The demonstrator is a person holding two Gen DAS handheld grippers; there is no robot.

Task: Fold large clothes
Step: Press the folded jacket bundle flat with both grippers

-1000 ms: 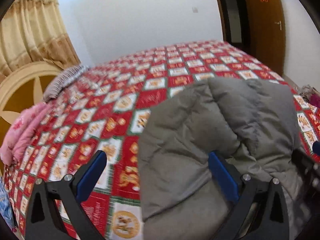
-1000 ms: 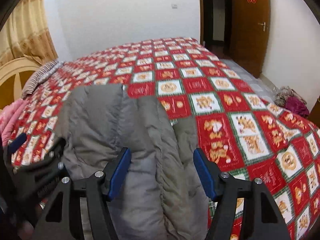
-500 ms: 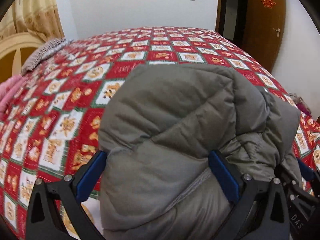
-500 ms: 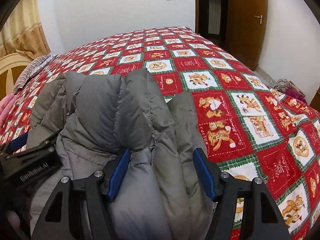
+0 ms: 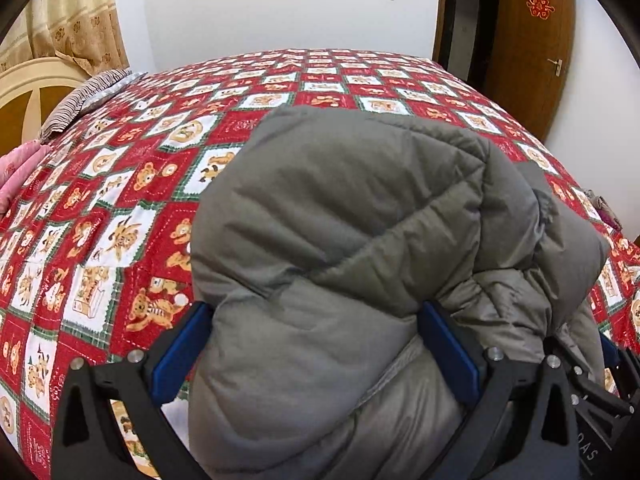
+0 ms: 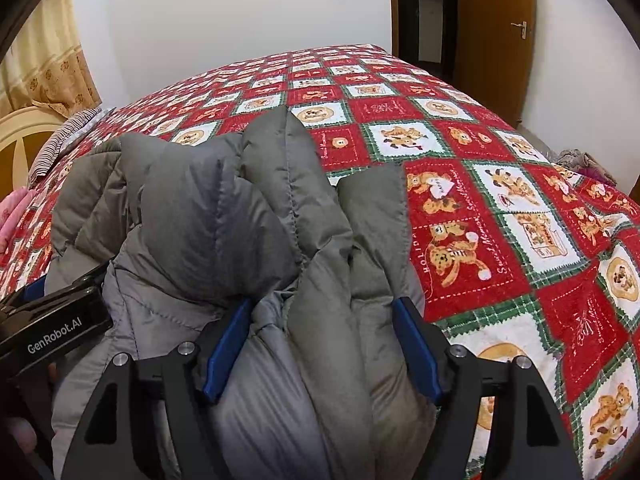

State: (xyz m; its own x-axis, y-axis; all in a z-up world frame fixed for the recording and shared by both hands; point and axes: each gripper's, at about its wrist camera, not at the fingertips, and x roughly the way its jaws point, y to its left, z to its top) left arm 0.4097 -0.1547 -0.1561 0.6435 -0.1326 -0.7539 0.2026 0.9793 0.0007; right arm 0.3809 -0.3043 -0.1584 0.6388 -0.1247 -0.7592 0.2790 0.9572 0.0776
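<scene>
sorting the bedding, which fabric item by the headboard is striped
The pillow lying against the cream headboard; the pink blanket nearer the camera is plain pink, not striped.

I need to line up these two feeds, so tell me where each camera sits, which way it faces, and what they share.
Left wrist: sits on the left gripper, looking along its blue fingers over the grey puffer jacket toward the door; the other gripper's black body shows at lower right.
Right wrist: sits on the right gripper, facing the same way; the left gripper shows at its left.
Shared: jacket, red teddy-bear bedspread, striped pillow, door.
</scene>
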